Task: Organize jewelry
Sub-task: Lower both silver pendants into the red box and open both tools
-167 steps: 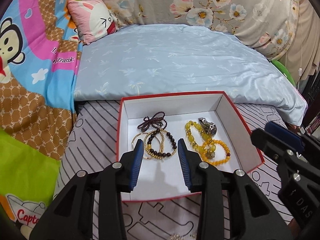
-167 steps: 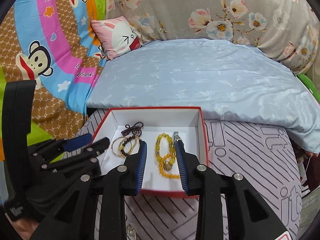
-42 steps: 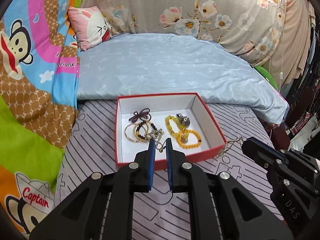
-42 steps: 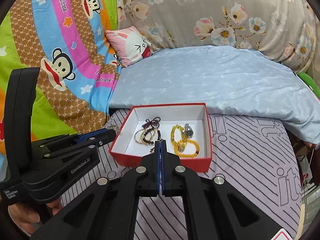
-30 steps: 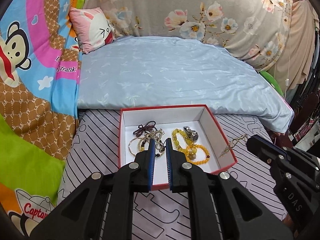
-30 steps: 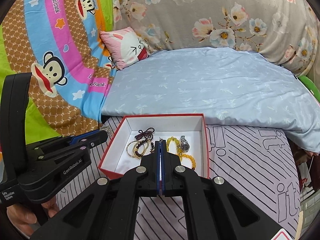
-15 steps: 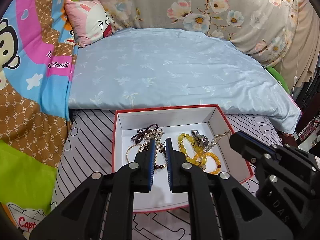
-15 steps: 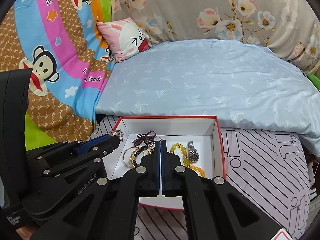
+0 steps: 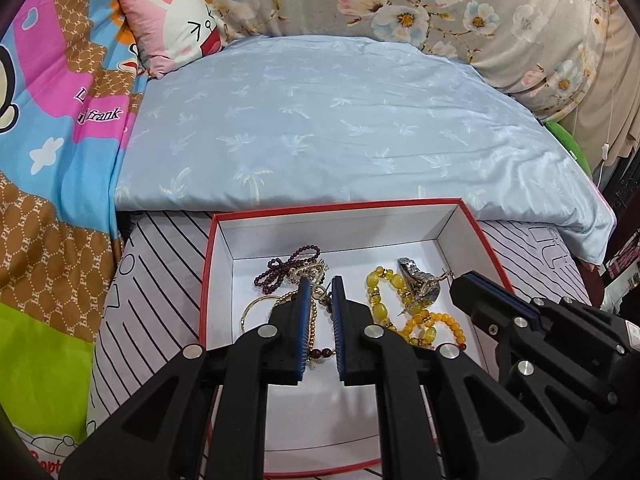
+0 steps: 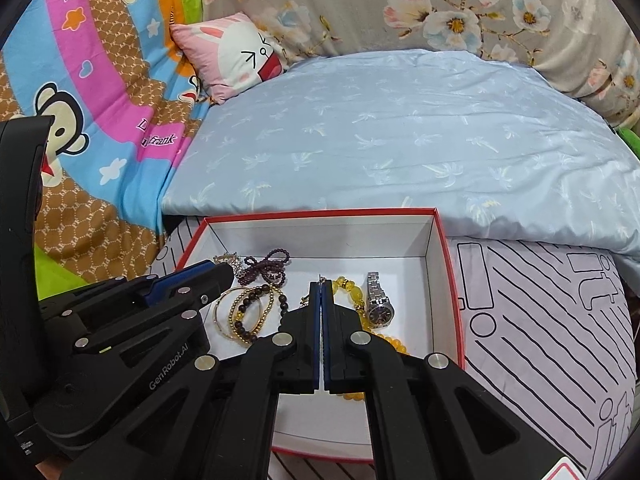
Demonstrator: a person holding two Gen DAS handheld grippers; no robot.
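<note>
I see the red-rimmed white cardboard box in the lower centre of the frame, on the striped lilac mat, with the folded pale blue blanket behind it and the pink bunny cushion at upper left. Inside, the dark purple bead strand lies at centre-left, with the yellow bead bracelets and the silver wristwatch to its right.

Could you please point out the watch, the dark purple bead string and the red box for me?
watch [image 10: 379,314], right wrist view, on its dial.
purple bead string [image 10: 267,267], right wrist view, on its beads.
red box [image 9: 489,245], left wrist view, on its right rim.
</note>
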